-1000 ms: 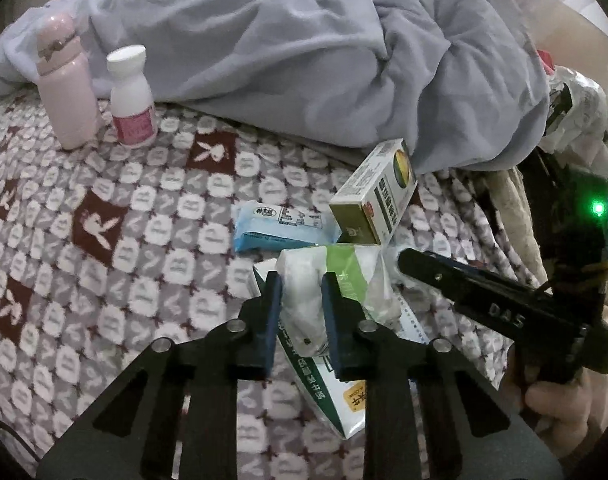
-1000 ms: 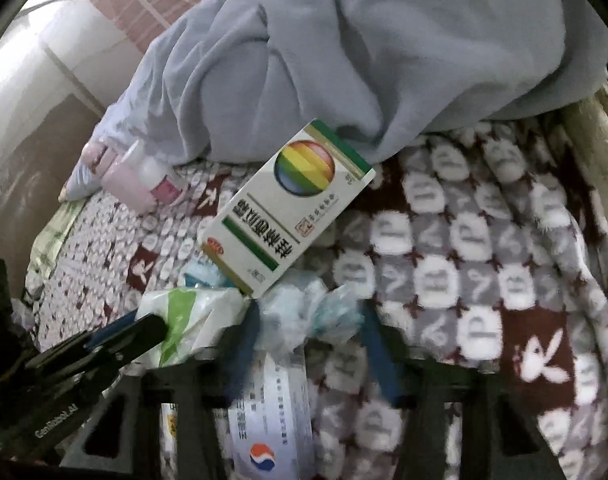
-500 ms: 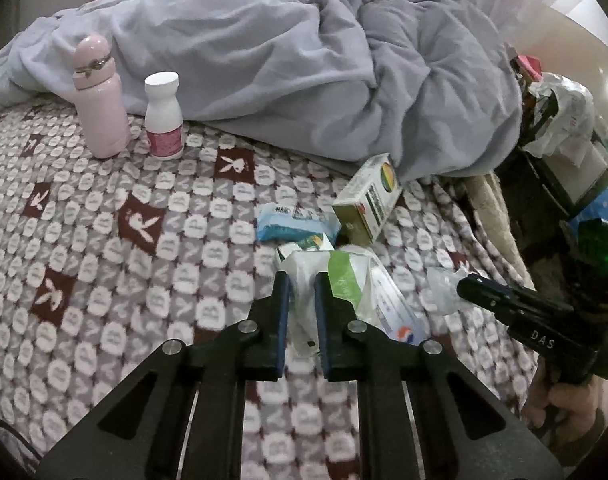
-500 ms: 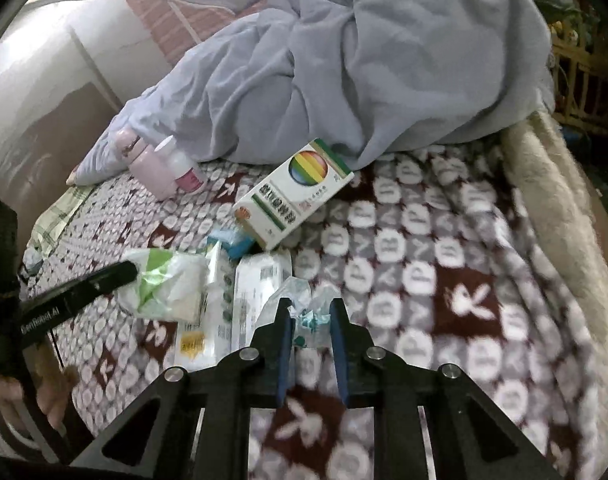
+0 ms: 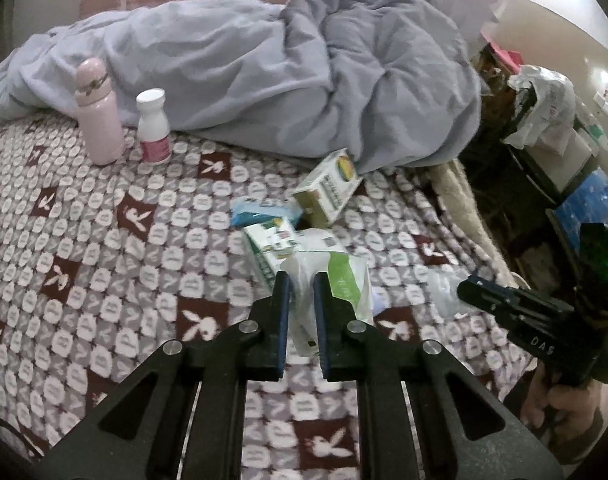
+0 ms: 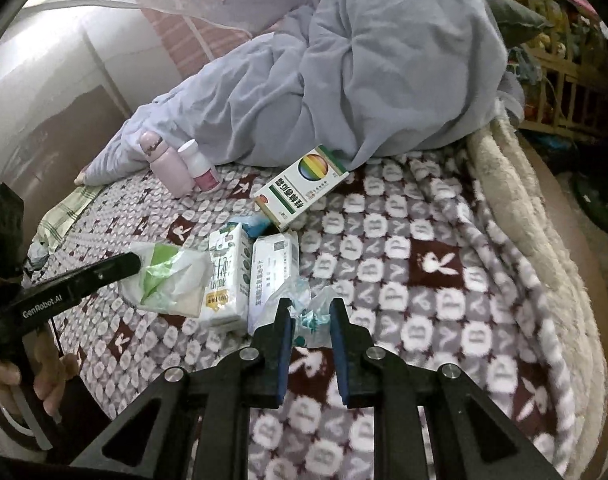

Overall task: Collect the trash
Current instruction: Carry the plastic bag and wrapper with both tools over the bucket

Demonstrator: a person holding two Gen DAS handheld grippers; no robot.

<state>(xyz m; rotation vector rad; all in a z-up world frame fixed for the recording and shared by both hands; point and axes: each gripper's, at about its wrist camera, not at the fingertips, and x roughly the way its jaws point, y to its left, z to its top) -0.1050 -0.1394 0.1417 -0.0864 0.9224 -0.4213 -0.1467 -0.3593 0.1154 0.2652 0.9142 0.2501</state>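
Note:
My left gripper (image 5: 301,312) is shut on a crumpled white and green plastic wrapper (image 5: 340,284) and holds it above the blanket; the wrapper also shows in the right wrist view (image 6: 167,276). My right gripper (image 6: 310,320) is shut on a clear crinkled plastic wrapper with teal bits (image 6: 304,308), lifted off the bed; it shows in the left wrist view (image 5: 444,296) at the tip of the right gripper. On the bed lie a milk carton (image 6: 225,276), a white tissue pack (image 6: 271,272), a blue packet (image 5: 259,210) and a medicine box (image 6: 301,188).
A pink bottle (image 5: 97,114) and a white pill bottle (image 5: 153,128) stand by the rumpled grey duvet (image 5: 283,72). The bed's patterned blanket (image 6: 424,280) ends at a cream edge (image 6: 544,240) on the right. Cluttered shelves (image 5: 544,120) stand beside the bed.
Both grippers have pulled back and up from the bed, each carrying its wrapper. The items on the bed now look smaller and farther off.

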